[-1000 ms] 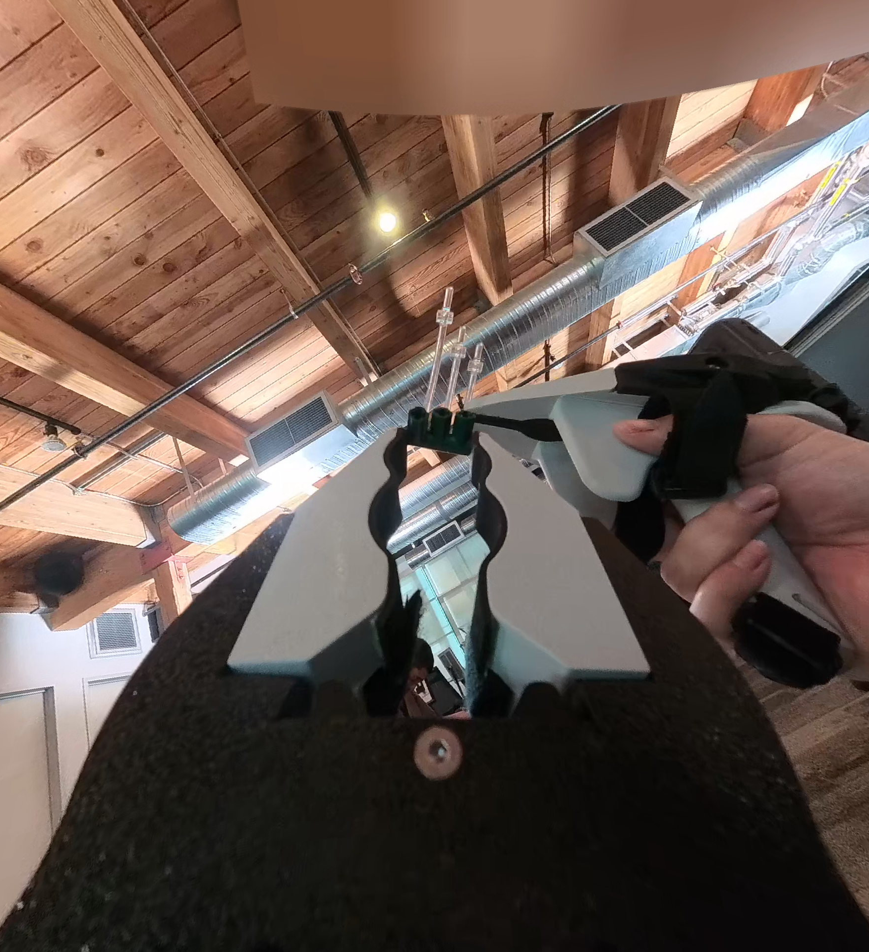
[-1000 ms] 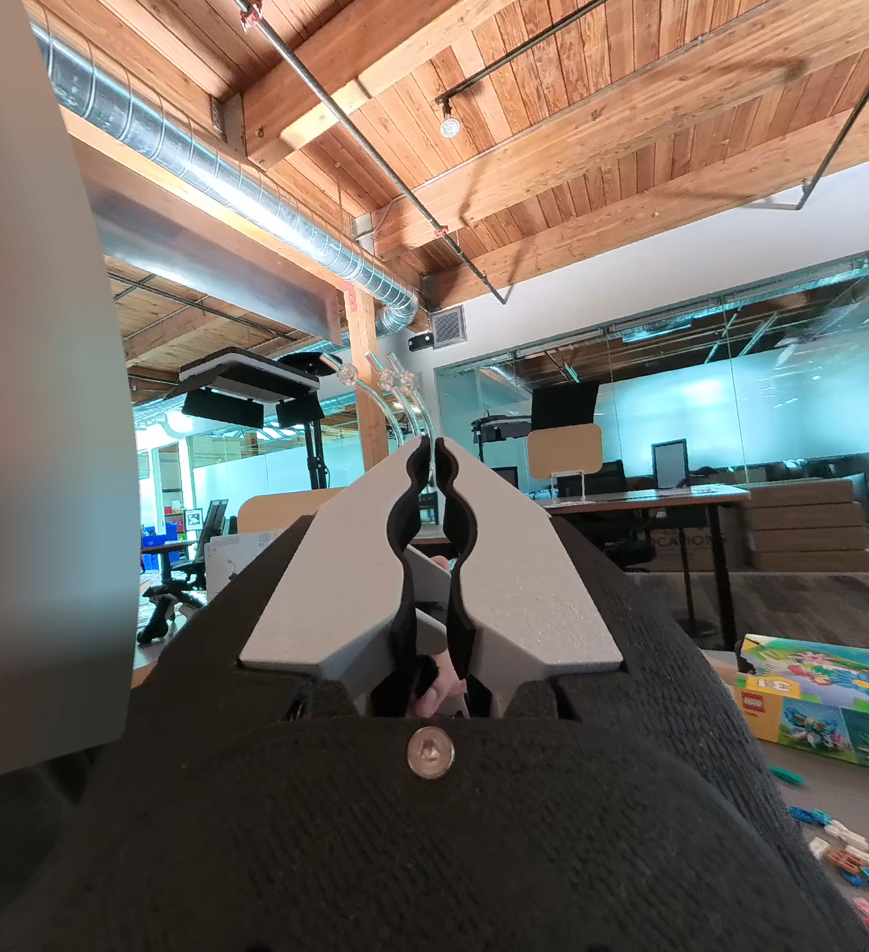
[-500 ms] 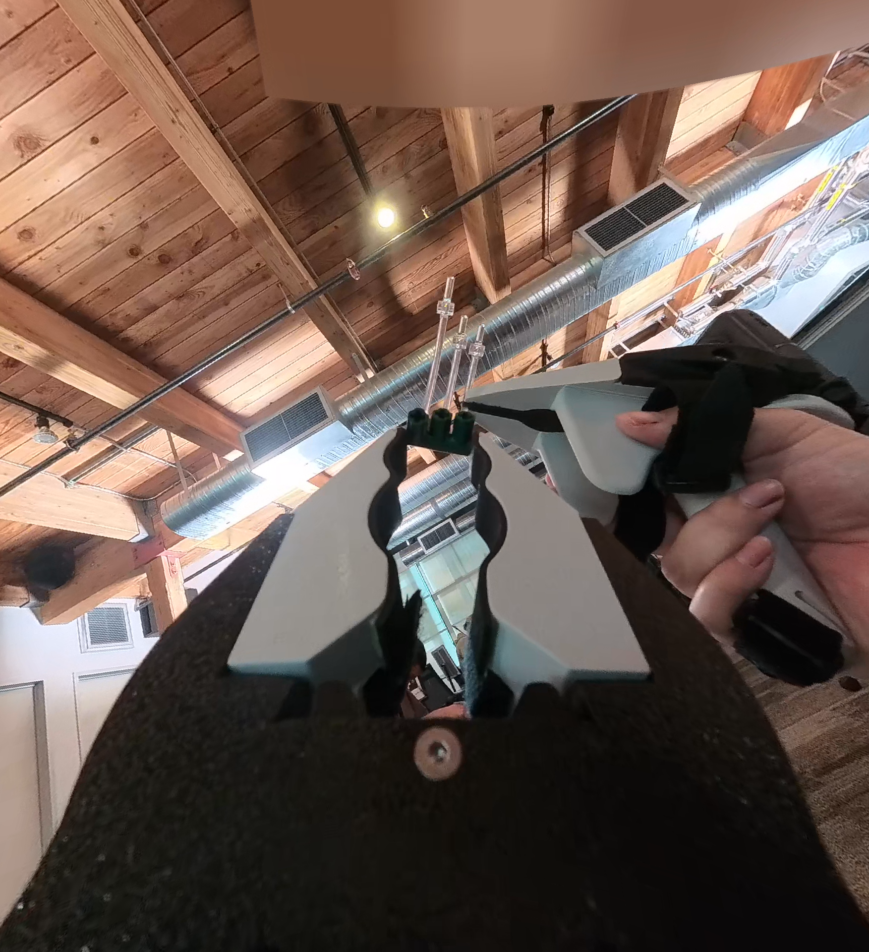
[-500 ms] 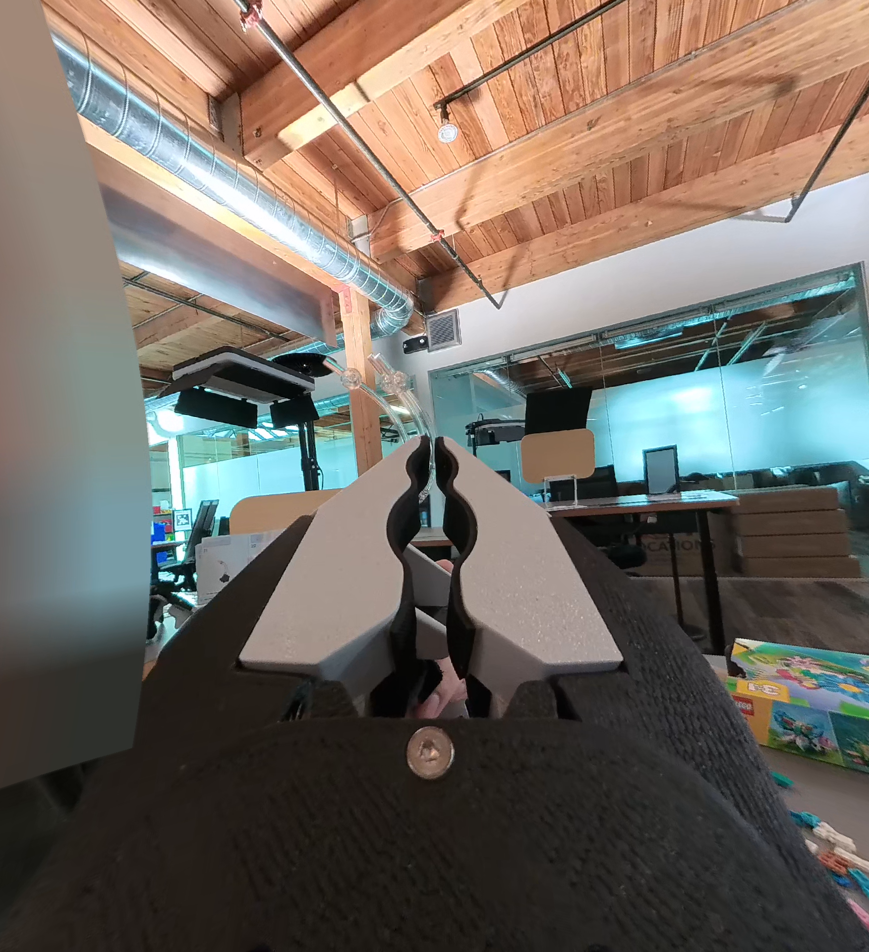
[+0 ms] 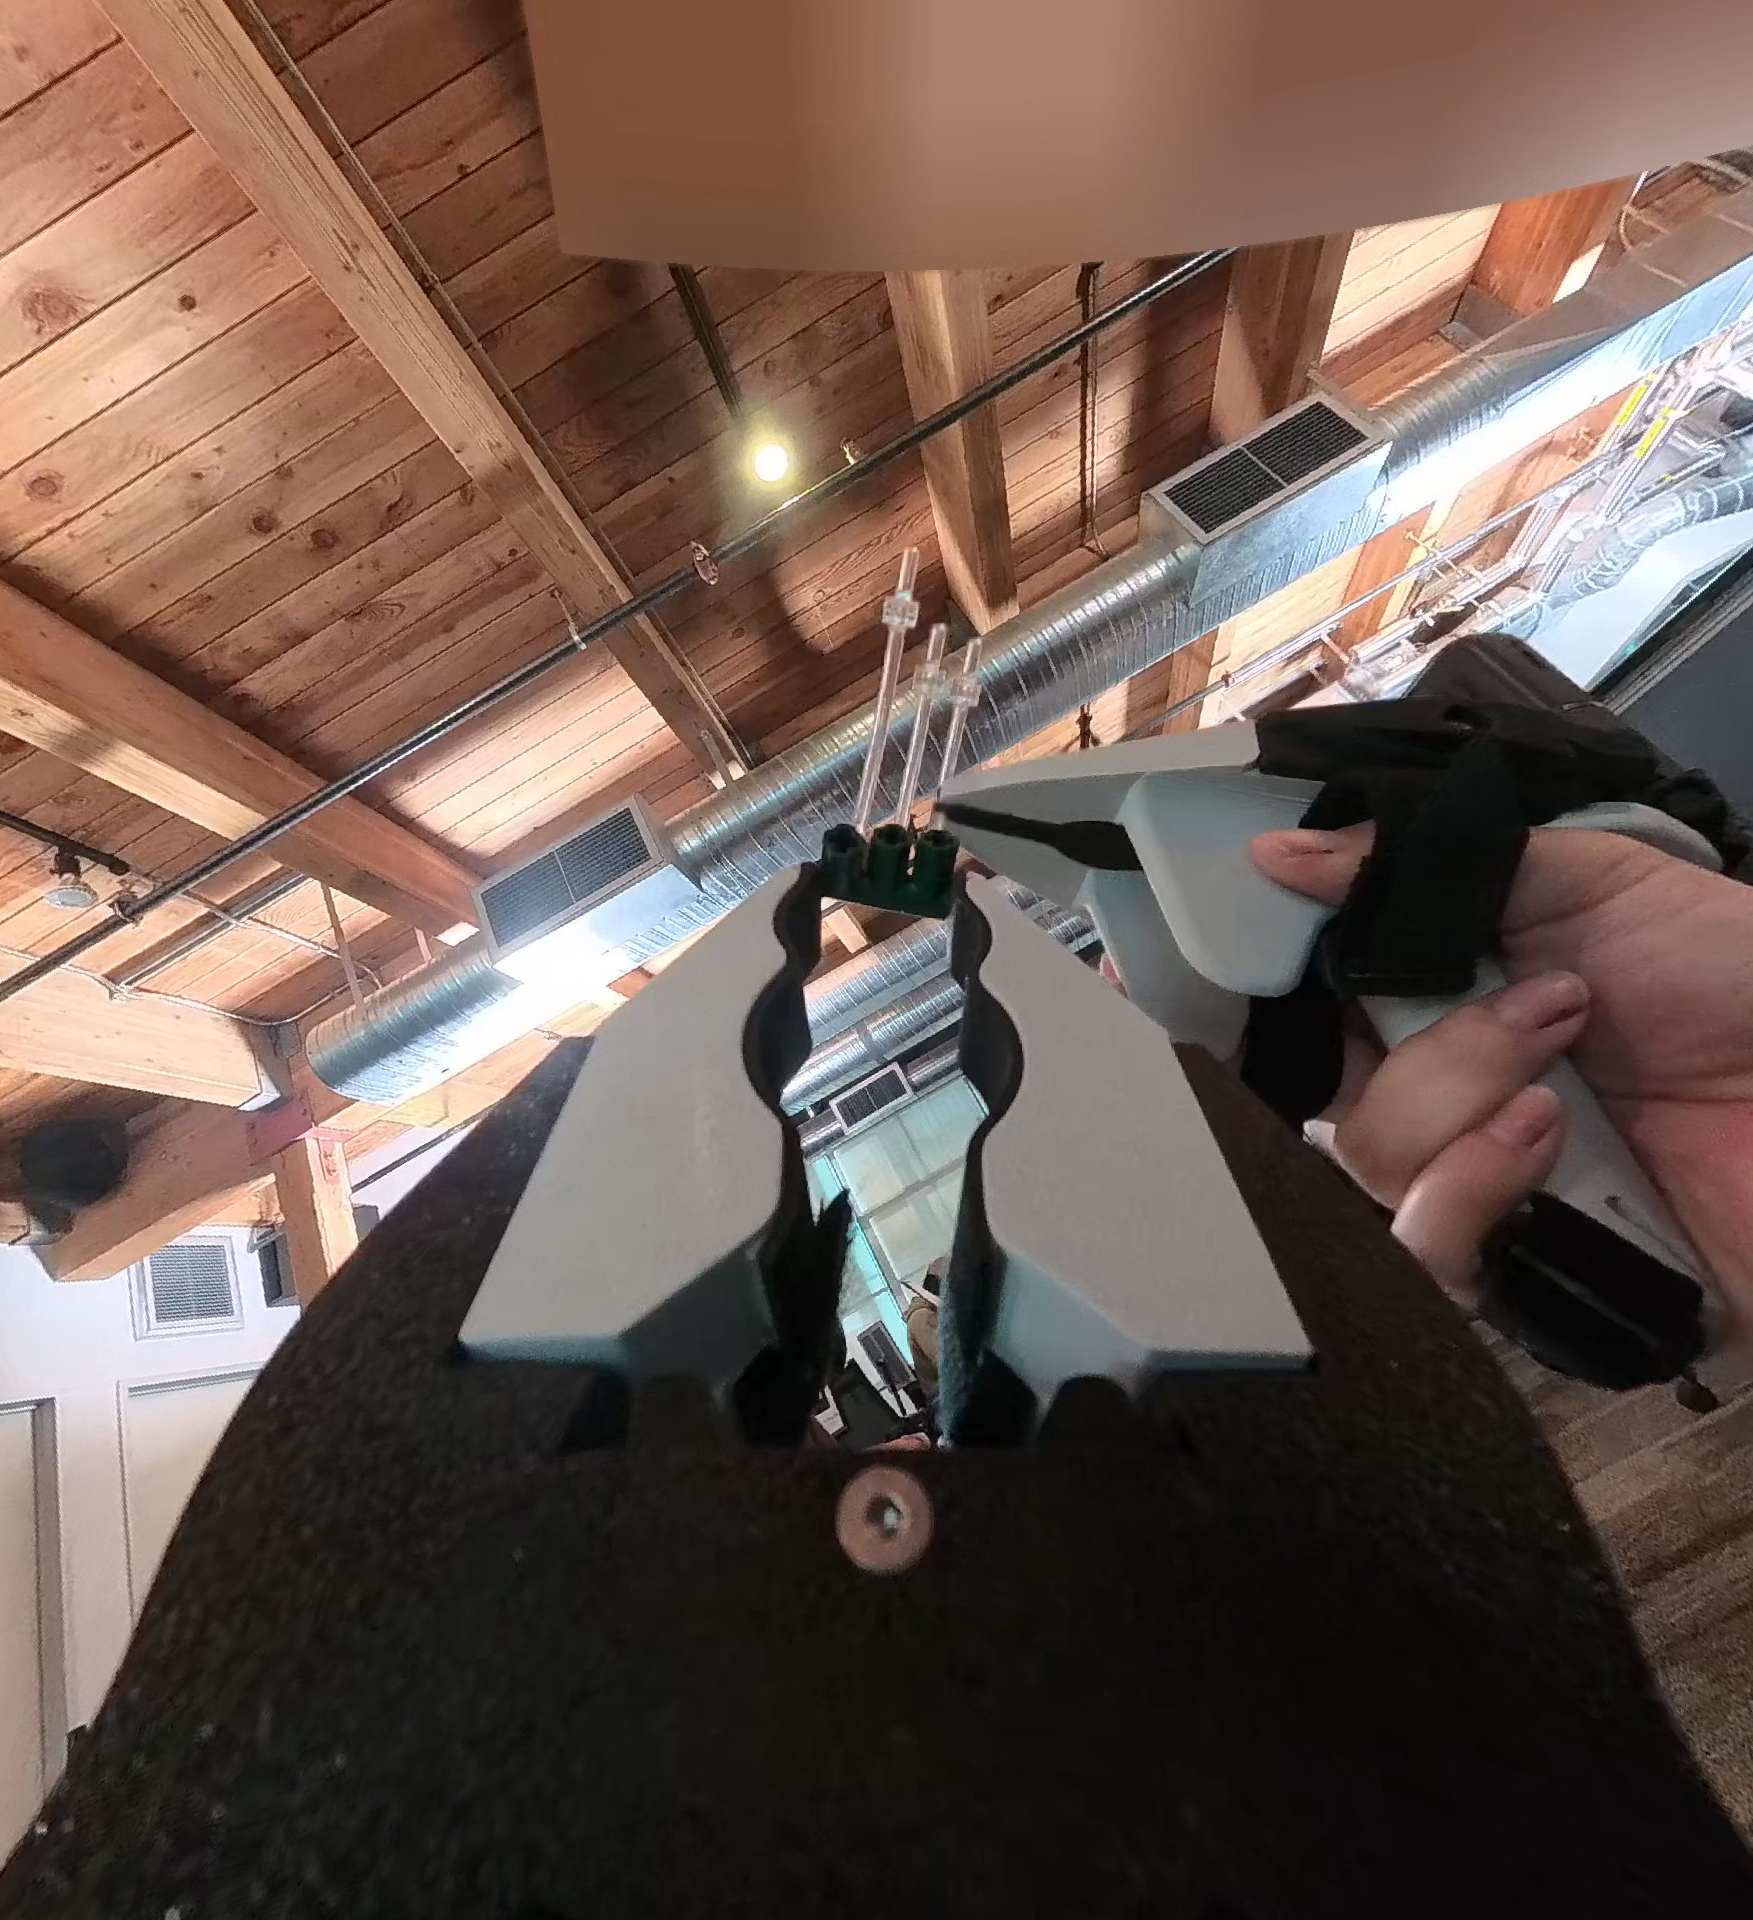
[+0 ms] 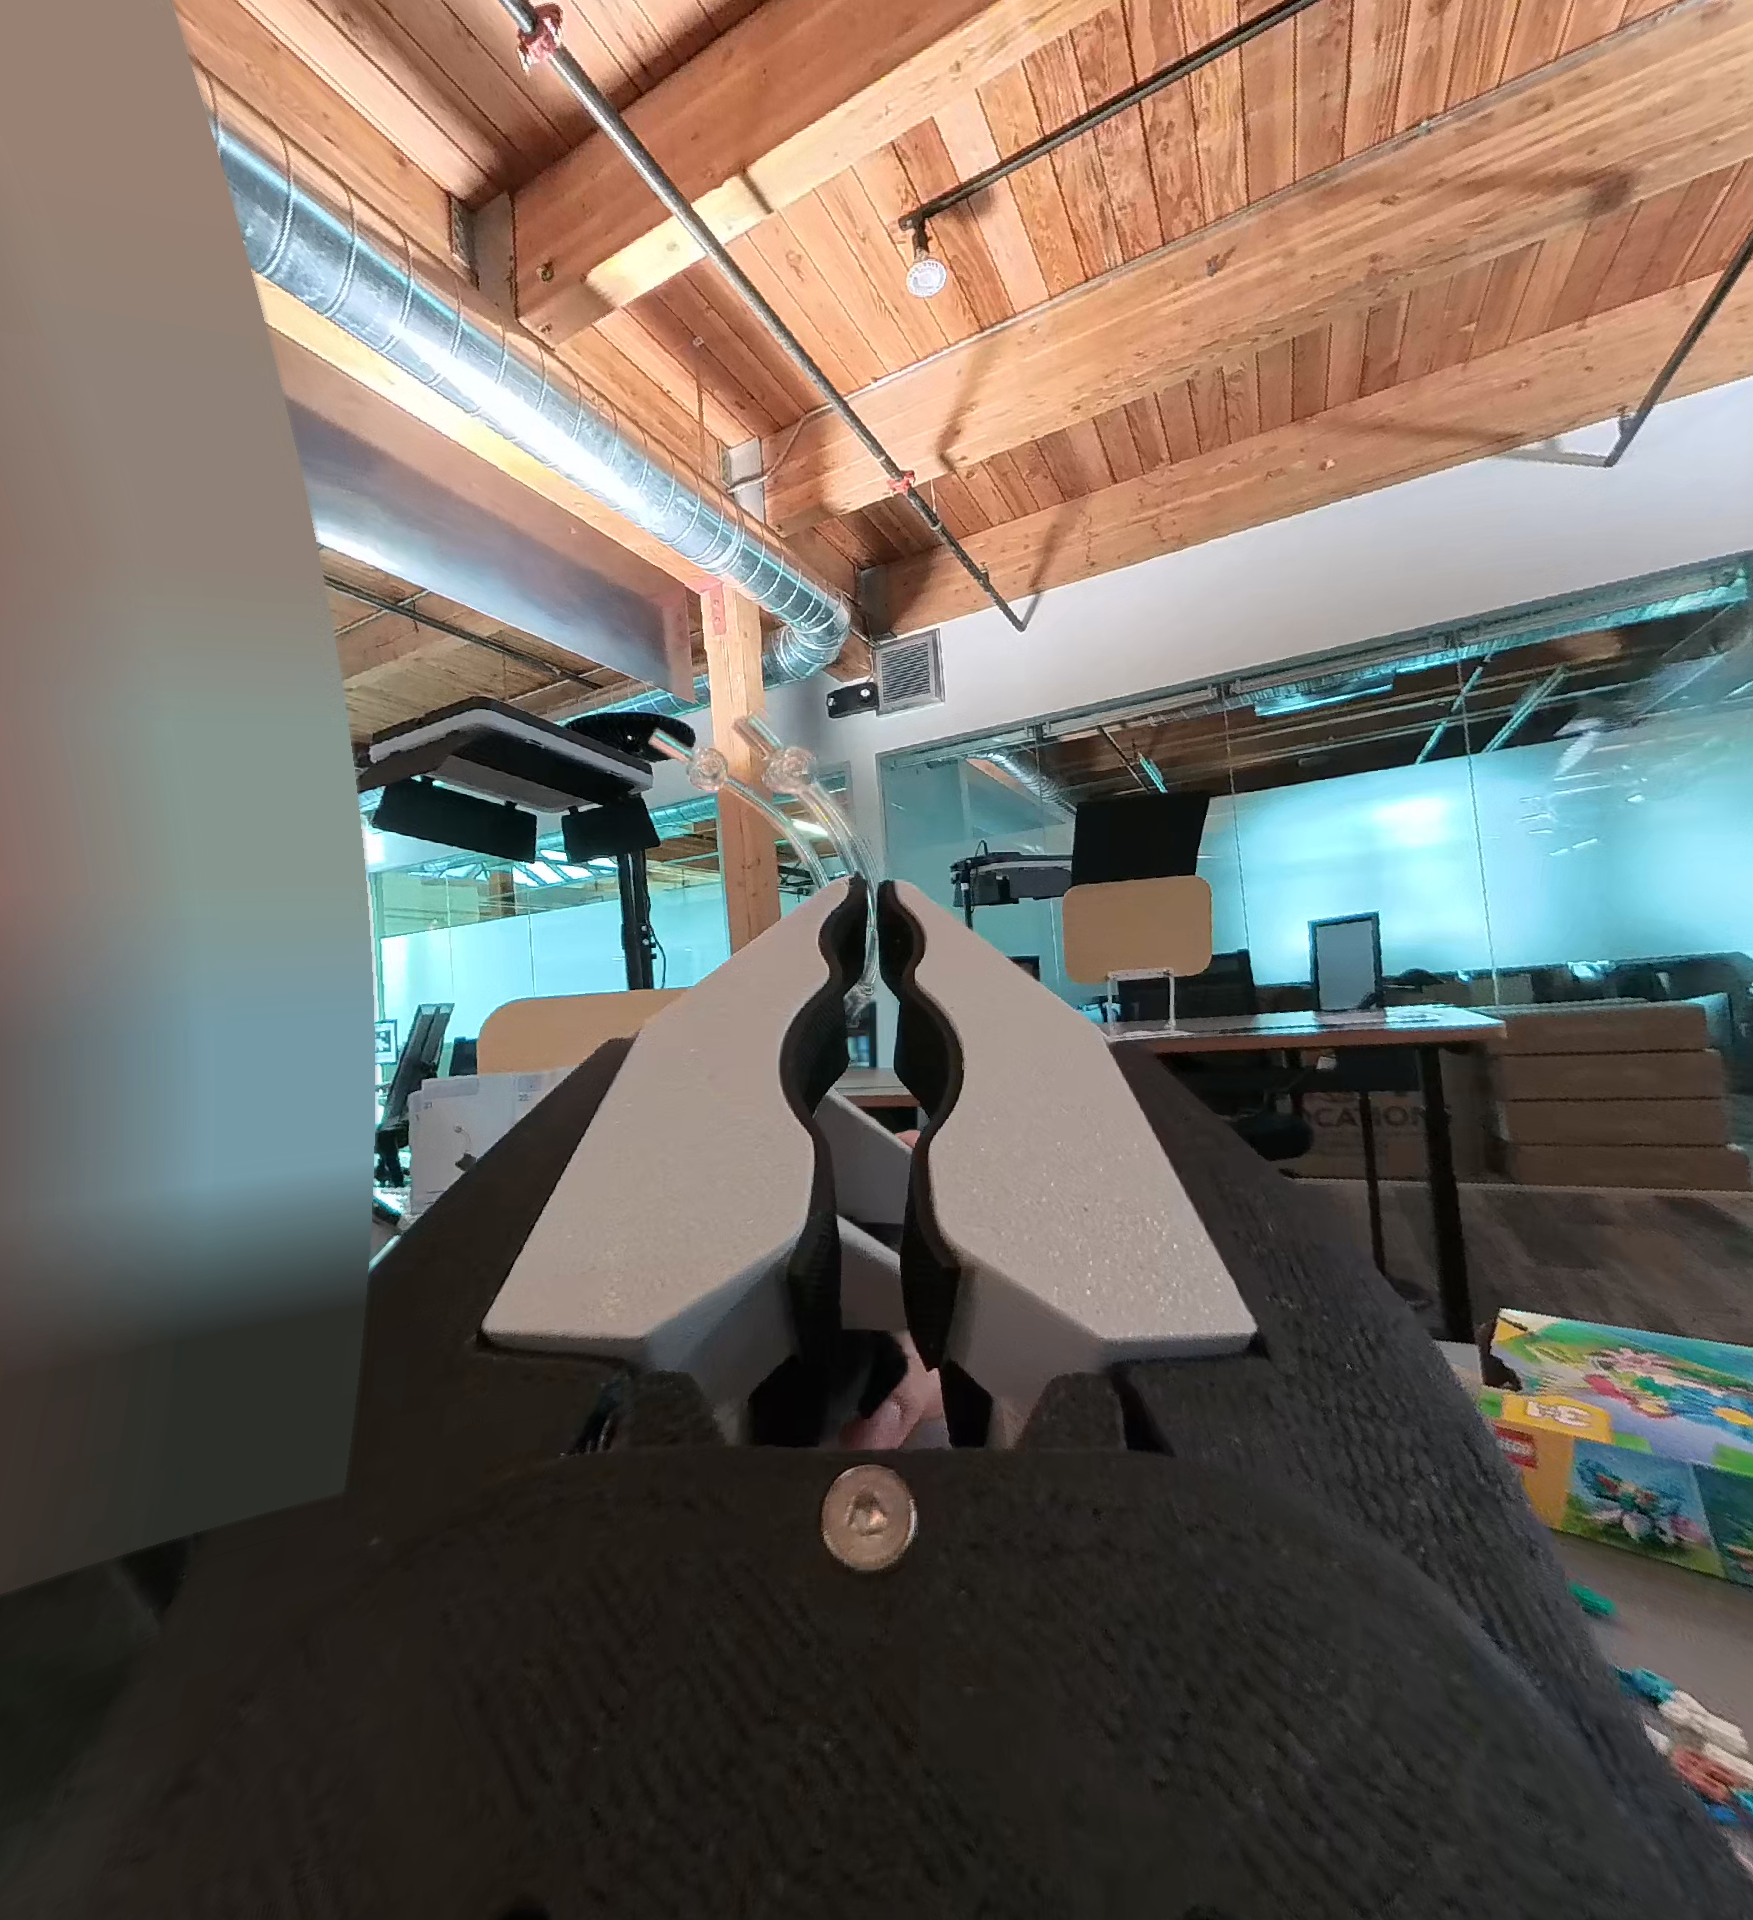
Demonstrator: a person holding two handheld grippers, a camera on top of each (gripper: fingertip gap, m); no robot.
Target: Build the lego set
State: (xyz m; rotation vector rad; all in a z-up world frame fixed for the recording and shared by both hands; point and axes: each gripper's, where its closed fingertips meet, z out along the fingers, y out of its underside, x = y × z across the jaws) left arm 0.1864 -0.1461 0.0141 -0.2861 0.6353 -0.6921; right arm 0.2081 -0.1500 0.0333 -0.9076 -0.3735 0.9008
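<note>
Left claw (image 5: 887,902) is pinching the green piece (image 5: 888,858) at frame centre; right claw (image 5: 947,816), closed on a clear rod (image 6: 867,940), is pressing in. Squeezing off-axis could snap or pop the rods (image 5: 919,738).

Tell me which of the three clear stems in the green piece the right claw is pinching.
The rightmost clear stem, the one on the side where the right claw comes in. Its tips close on that stem just above the green piece; the other two stand free.
</note>
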